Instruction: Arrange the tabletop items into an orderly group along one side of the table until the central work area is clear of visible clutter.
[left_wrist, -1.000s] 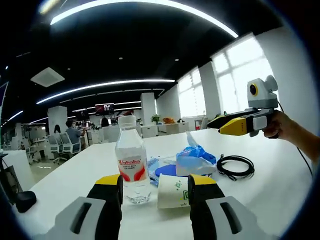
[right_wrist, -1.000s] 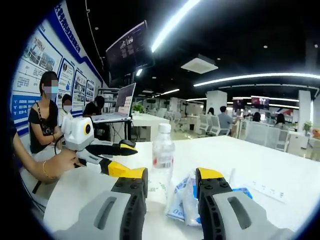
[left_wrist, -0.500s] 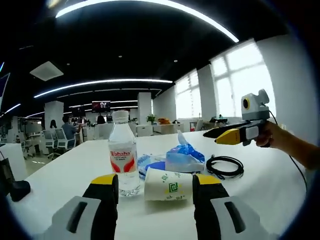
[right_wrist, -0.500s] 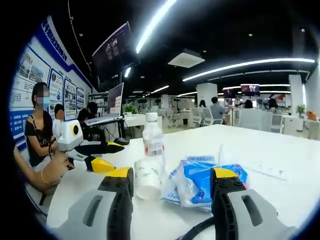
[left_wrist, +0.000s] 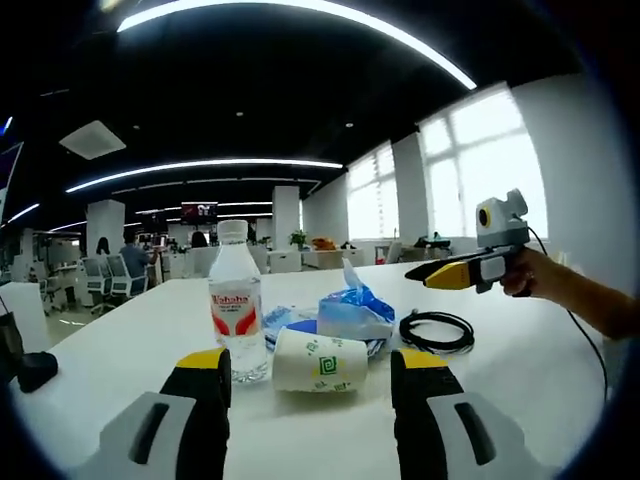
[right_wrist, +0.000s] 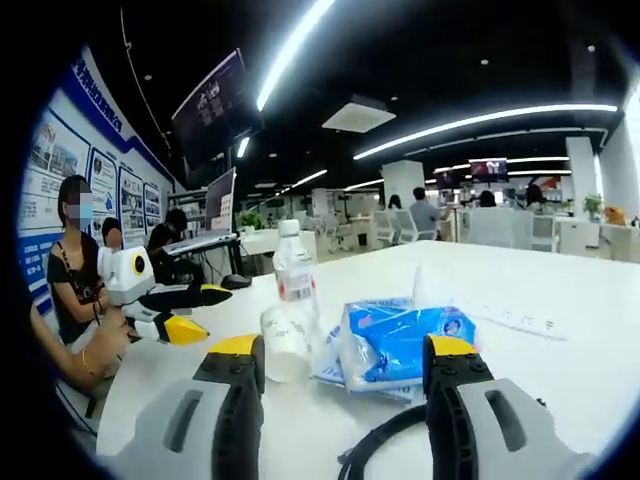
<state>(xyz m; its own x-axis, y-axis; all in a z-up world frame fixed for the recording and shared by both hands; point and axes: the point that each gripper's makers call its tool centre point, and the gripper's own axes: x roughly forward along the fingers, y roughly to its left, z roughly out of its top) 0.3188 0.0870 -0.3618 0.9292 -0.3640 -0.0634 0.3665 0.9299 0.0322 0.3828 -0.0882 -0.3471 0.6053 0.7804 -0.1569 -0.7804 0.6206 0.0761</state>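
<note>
On the white table (left_wrist: 520, 380) stand a clear water bottle (left_wrist: 233, 300) with a red label, a paper cup (left_wrist: 318, 360) lying on its side, a blue tissue pack (left_wrist: 350, 312) and a coiled black cable (left_wrist: 437, 330). My left gripper (left_wrist: 312, 358) is open, low over the table, short of the cup. My right gripper (right_wrist: 342, 350) is open too, facing the tissue pack (right_wrist: 400, 340), cup (right_wrist: 285, 340) and bottle (right_wrist: 293, 272), with the cable (right_wrist: 385, 440) just below it. Each gripper shows in the other's view: right gripper (left_wrist: 415, 272), left gripper (right_wrist: 215, 312).
A white power strip (right_wrist: 520, 322) lies on the table beyond the tissue pack. A black object (left_wrist: 35, 368) sits at the table's left edge. A seated person (right_wrist: 70, 270) is at that side, with a laptop (right_wrist: 215, 215) behind. Office desks and chairs fill the background.
Both views have drawn back from the cluster, so bottle, cup and tissue pack look smaller. The right gripper view has swung right and the cable has come in at its bottom.
</note>
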